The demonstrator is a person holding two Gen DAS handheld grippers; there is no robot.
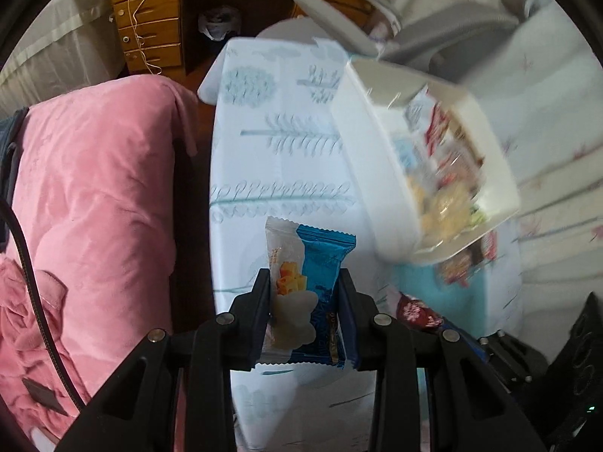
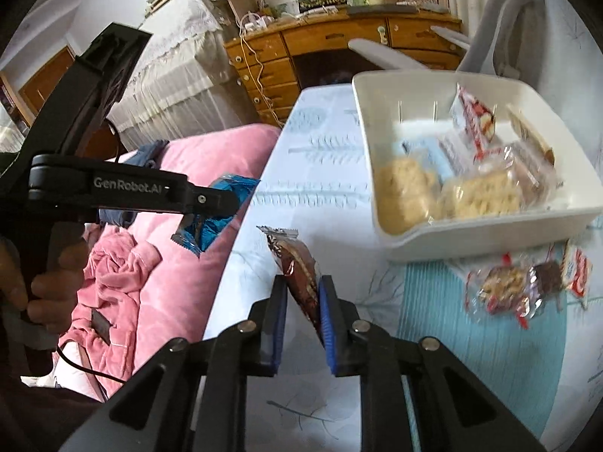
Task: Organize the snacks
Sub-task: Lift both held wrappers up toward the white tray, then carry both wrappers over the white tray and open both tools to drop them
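Observation:
My left gripper (image 1: 304, 282) is shut on a blue and white snack packet (image 1: 307, 263) and holds it above the table's left part. The same gripper and packet (image 2: 220, 211) show at the left in the right wrist view. My right gripper (image 2: 303, 286) is shut on a brown snack packet (image 2: 299, 267), held above the table. A white bin (image 2: 490, 231) with several wrapped snacks stands at the right, and it also shows blurred in the left wrist view (image 1: 361, 143). A few loose snacks (image 2: 527, 286) lie in front of the bin.
The table has a white and teal printed cloth (image 2: 324, 173). A pink blanket (image 1: 98, 188) lies left of the table. A wooden desk with drawers (image 2: 339, 45) and a grey chair (image 2: 490, 11) stand behind it.

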